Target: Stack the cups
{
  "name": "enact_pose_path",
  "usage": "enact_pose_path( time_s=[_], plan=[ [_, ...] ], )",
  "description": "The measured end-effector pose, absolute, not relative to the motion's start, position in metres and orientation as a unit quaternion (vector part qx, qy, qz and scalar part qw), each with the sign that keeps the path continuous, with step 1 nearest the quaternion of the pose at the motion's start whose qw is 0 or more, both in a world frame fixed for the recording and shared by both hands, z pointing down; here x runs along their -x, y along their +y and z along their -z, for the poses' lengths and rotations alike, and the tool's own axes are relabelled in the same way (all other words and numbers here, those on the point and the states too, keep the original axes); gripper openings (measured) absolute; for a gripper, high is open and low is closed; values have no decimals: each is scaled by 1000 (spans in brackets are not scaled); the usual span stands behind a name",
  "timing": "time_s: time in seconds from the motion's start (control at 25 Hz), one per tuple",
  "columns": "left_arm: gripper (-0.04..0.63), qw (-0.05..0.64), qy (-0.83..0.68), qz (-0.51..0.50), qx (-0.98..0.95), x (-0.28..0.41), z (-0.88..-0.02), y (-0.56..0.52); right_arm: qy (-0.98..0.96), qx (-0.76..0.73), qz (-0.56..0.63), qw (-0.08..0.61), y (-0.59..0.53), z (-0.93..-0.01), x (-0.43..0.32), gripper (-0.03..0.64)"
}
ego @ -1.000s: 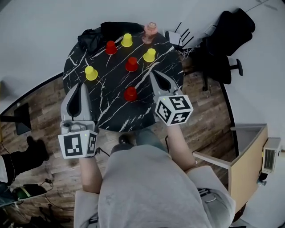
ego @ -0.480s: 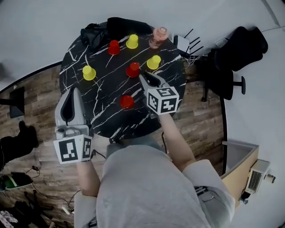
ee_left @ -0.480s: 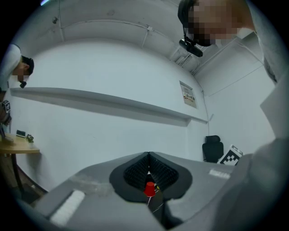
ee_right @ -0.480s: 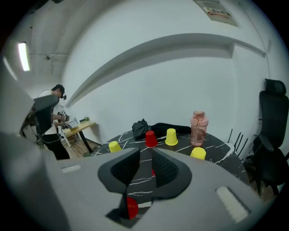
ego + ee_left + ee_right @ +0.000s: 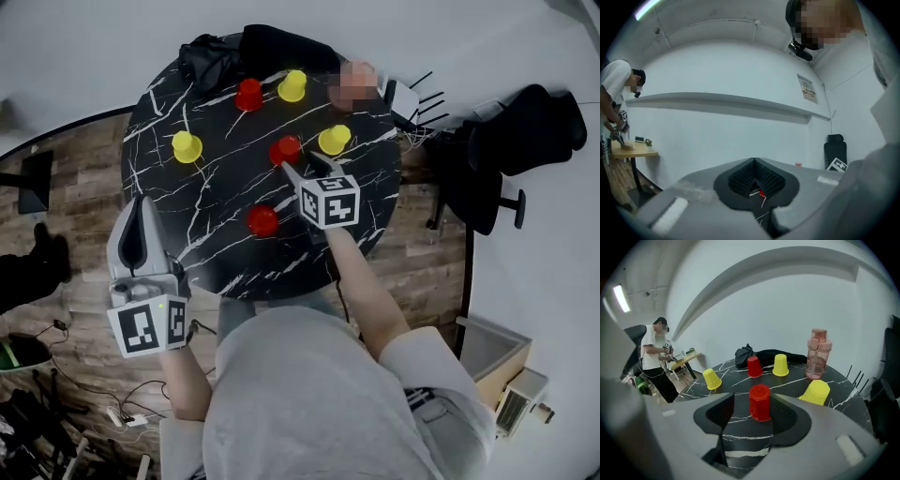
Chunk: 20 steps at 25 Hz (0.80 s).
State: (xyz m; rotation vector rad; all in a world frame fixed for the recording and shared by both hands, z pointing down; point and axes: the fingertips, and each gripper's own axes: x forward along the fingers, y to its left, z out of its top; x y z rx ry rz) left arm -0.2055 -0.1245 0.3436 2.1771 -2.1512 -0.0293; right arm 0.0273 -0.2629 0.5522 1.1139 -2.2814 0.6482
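Three red and three yellow cups stand upside down on the round black marble table (image 5: 216,253). My right gripper (image 5: 305,166) reaches over the table, and its jaws have just been opening. The middle red cup (image 5: 285,149) (image 5: 760,402) stands between their tips, untouched by the pads. A yellow cup (image 5: 334,141) (image 5: 816,393) is close on its right. Another red cup (image 5: 262,221) sits nearer the front edge. At the back are a red cup (image 5: 248,94) and a yellow cup (image 5: 292,86); a third yellow cup (image 5: 187,146) stands left. My left gripper (image 5: 141,211) (image 5: 754,161) is shut and empty, off the table's left edge.
A pink bottle (image 5: 818,360) stands at the table's back right, and a black bag (image 5: 234,52) lies across the far edge. A black office chair (image 5: 534,131) and a white router (image 5: 403,94) are to the right. A person (image 5: 654,352) works at a wooden table farther off.
My right gripper has come down and forward over the table to the middle red cup, and its jaws have gone from shut to open. The left gripper has sunk a little beside the table.
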Motion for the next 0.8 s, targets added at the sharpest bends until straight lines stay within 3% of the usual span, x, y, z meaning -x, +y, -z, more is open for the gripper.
enact_pose_path(
  time_s=[0.4, 0.52, 0.6, 0.8],
  plan=[
    [6, 53, -740, -11, -670, 217, -362, -107, -836, -395, -252, 285, -285, -596, -19, 285],
    [6, 54, -744, -14, -665, 220, -363, -103, -831, -403, -250, 292, -290, -604, -19, 273],
    [6, 54, -745, -14, -665, 221, -363, -102, -828, -410, -242, 297, -292, -606, -21, 223],
    [6, 50, -737, -15, -674, 219, -358, -104, -834, -416, -220, 288, -286, -595, -26, 215]
  ],
)
